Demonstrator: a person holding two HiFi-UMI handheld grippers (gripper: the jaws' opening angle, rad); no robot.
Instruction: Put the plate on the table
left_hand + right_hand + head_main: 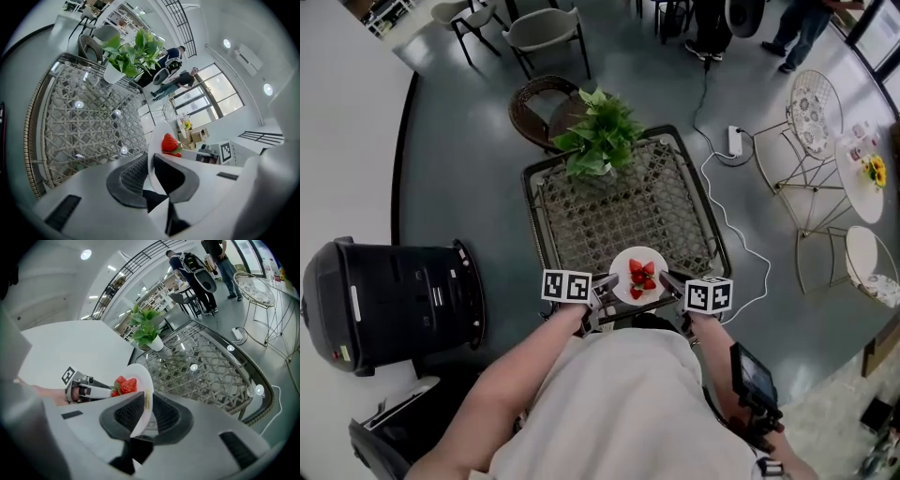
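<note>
The small white plate (pixel 638 272) looks like stiff glazed ceramic: light, but slick and easy to chip. The loose strawberries (pixel 642 276) on it would roll if I tipped it. I have it by opposite rims, my left gripper (pixel 150 169) pinching one edge and my right gripper (pixel 143 409) the other, ribbed pads on the thin lip. The plate is over the near edge of the table (pixel 581 220), which is woven wicker under glass, but I can't tell whether it touches. A potted plant (pixel 600 139) stands at the far end.
</note>
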